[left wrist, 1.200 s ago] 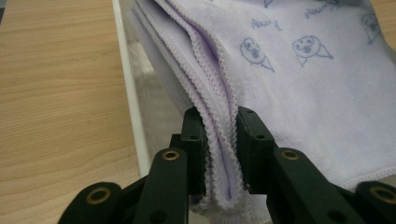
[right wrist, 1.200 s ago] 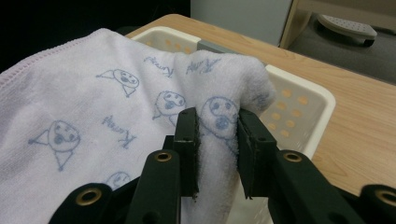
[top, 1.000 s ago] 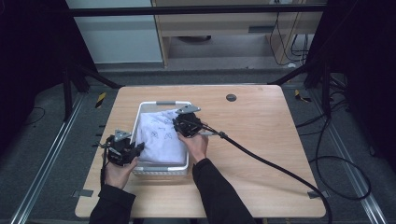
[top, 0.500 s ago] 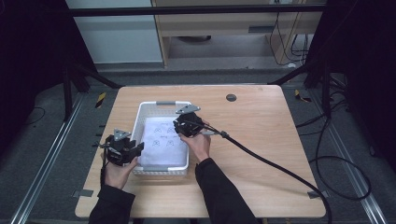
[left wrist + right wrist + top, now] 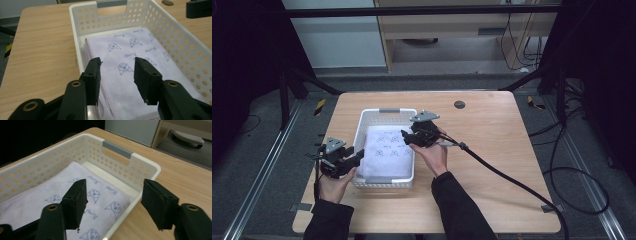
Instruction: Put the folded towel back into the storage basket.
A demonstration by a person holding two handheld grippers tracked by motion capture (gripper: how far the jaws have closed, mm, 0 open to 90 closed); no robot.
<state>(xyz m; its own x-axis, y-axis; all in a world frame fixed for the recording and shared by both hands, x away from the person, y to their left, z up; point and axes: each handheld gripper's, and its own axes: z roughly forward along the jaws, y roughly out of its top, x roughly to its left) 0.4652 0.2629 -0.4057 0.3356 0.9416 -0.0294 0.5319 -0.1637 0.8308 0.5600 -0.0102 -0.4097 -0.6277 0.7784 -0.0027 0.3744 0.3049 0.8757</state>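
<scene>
Two grippers hang over a white basket [image 5: 360, 131] on the wood table [image 5: 492, 150]. A folded cloth [image 5: 388, 150] lies flat inside the basket, and little faces are printed on it.

At the near left corner of the basket is the left gripper [image 5: 353, 159]. Its jaws have just been opening and now stand about half apart. Nothing is between them, and in the left gripper view [image 5: 117, 72] the cloth sits just under the pads, not pinched.

At the right wall of the basket, the right gripper [image 5: 408, 136] sits a bit above the rim. Its jaws have just been opening too, and they stand wide. In the right gripper view [image 5: 113, 200] they hold nothing, with one pad over the cloth and one out past the rim.

So the cloth looks set down and let go. I think the job now is to pull both grippers away cleanly.

What could go wrong? A left pad is so close to the cloth edge that it could snag it and drag the fold open. The right gripper could bump the basket wall and shove the basket along the table. Its thick cable [image 5: 512, 180] trails off to the right, and it could catch on the table edge and tug the hand.
</scene>
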